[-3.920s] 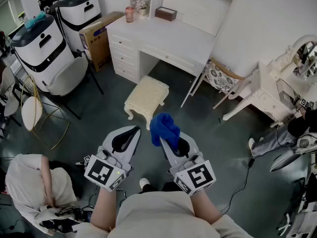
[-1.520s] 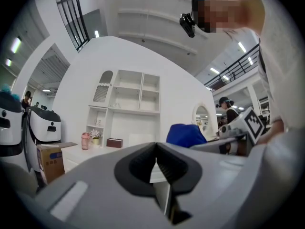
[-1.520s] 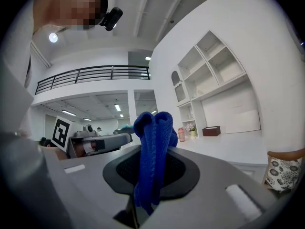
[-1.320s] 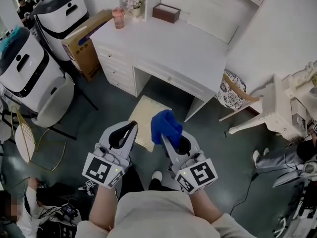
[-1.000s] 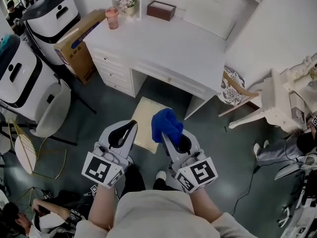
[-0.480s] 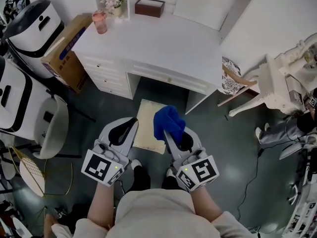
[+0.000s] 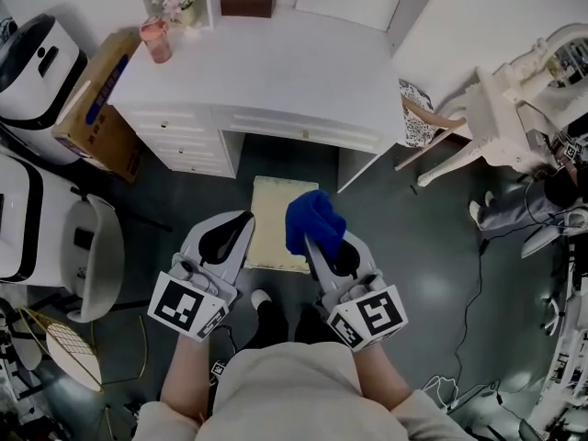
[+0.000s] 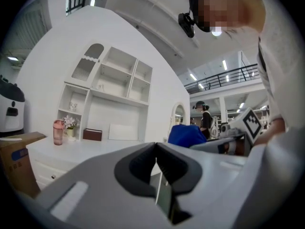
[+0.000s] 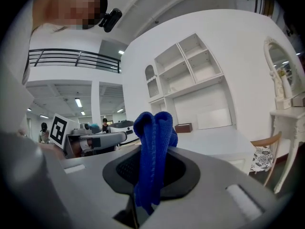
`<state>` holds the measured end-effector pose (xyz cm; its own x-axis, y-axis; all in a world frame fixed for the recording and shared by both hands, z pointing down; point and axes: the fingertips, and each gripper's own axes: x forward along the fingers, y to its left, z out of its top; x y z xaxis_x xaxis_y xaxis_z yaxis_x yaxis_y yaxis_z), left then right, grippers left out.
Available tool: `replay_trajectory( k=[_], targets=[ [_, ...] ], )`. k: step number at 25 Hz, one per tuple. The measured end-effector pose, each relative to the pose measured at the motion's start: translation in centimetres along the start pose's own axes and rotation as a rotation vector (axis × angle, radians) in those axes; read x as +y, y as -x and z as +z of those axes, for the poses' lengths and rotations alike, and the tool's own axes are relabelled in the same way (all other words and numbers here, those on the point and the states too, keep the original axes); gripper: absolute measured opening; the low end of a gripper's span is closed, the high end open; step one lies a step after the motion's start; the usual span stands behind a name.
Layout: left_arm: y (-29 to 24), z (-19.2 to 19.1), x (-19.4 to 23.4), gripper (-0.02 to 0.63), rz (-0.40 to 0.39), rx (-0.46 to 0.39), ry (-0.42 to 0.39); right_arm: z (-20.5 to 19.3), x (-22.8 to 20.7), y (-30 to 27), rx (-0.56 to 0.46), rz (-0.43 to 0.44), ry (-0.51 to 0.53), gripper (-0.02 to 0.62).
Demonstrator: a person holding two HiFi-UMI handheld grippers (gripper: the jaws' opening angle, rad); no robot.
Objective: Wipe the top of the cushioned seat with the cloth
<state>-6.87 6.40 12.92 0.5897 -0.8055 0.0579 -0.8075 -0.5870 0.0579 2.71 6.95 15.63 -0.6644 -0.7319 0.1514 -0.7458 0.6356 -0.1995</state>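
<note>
The cream cushioned seat point(image 7: 276, 217) is a small stool on the dark floor in front of the white desk, seen from above in the head view. My right gripper point(image 7: 323, 239) is shut on a bunched blue cloth point(image 7: 313, 221), which overlaps the seat's right edge in that view; it is raised above the seat. In the right gripper view the blue cloth point(image 9: 153, 151) stands pinched between the jaws. My left gripper point(image 7: 233, 231) is shut with nothing in it, left of the seat; in its own view the jaws point(image 8: 156, 175) meet.
A white desk point(image 7: 266, 72) with drawers stands just beyond the seat, bearing a pink cup point(image 7: 155, 39), flowers and a brown box point(image 7: 248, 0). A cardboard box point(image 7: 96, 99) sits left of it. A wooden chair point(image 7: 424, 122) and white vanity point(image 7: 514, 99) are at right. A cable point(image 7: 475, 292) trails on the floor.
The view has advanced toward the desk: the seat now lies directly ahead of and between both grippers, closer beneath them. Both grippers keep their pose, the right still holding the cloth.
</note>
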Motion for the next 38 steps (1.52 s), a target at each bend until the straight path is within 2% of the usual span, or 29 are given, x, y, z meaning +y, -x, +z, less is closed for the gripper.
replay_trajectory(
  k=[17,30,38],
  targets=[
    [-1.7,-2.5,2.9,0.000,-0.048,0.032,0.041,-2.3,-1.5,-3.1,0.038,-0.055,-0.028,0.071],
    [-7.0,-5.3,8.8,0.000,-0.043,0.080,0.050,-4.9,-5.5,-10.8,0.111,-0.042,-0.052,0.071],
    [-8.9,-9.4,13.0,0.000,-0.003,0.133,0.099,-9.1,-8.0,-16.5,0.196,-0.024,-0.076,0.071]
  ],
)
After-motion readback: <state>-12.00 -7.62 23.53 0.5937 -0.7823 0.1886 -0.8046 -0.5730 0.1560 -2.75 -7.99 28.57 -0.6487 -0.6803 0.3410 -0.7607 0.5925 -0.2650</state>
